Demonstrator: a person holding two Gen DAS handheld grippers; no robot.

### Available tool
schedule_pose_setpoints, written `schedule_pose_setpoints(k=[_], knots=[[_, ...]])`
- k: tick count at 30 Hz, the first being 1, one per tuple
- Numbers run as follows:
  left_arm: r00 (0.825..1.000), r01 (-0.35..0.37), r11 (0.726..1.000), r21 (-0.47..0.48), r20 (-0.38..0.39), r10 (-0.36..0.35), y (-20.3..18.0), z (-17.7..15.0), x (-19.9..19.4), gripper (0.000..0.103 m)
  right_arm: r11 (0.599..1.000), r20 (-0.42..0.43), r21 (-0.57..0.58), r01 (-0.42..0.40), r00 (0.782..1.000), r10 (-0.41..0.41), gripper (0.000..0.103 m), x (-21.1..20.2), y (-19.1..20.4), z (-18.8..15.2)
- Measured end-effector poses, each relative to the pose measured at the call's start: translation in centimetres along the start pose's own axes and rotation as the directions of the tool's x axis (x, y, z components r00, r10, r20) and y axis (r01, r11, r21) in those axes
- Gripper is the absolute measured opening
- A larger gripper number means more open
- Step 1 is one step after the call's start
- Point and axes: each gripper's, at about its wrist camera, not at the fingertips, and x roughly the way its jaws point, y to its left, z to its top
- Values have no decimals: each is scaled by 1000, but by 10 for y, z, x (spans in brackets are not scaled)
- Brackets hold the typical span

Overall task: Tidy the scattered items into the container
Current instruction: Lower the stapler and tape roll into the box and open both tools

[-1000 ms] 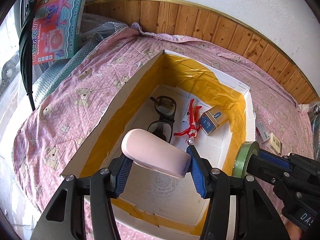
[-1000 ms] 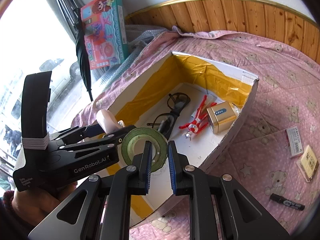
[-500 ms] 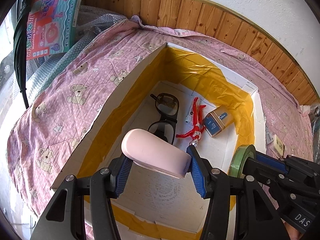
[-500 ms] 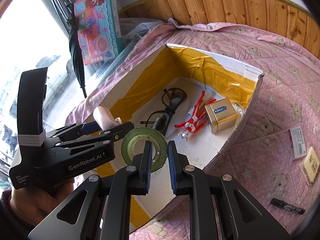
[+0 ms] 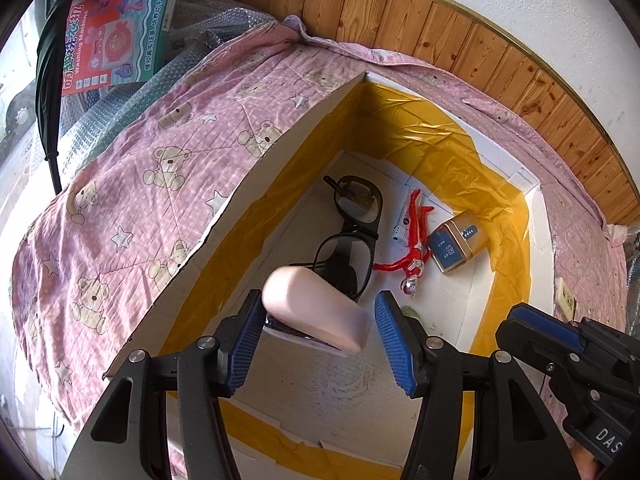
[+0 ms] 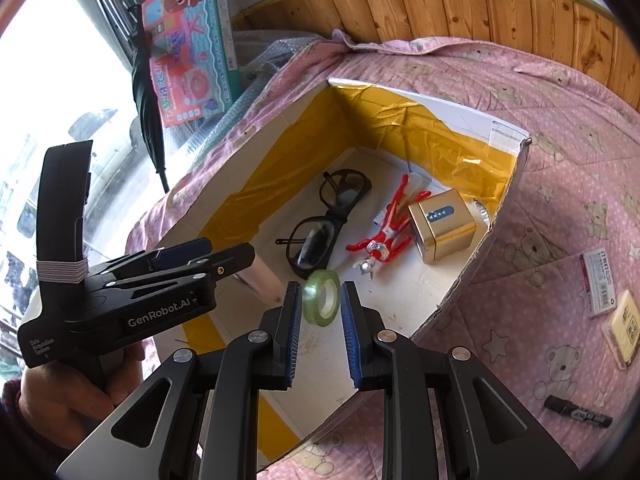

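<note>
both grippers just released over box (image 5: 248, 184). left gripper (image 5: 318, 338) agape, pink case (image 5: 316, 312) dropping. right gripper (image 6: 320, 316) agape, tape (image 6: 322, 298) blurred, probably mid-fall. marker (image 6: 578, 414), others remain outside.

Bright window glare left; fisheye-bent edges.

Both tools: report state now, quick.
Left tool: open, pink case released between its fingers, over the box.
Right tool: open, tape roll loose between its fingers.
</note>
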Motion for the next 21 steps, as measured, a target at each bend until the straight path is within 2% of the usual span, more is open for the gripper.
schedule_pose_setpoints(k=[9,21], knots=[[1000,11,1000,6,19,-11,2,2,-11,59,1000,3,13,-13,1000,13,23,-4,4,-5],[999,31,999,11,38,-32,-1,-12,-34,59,999,15,25,-35,999,34,23,-18,18,-24]])
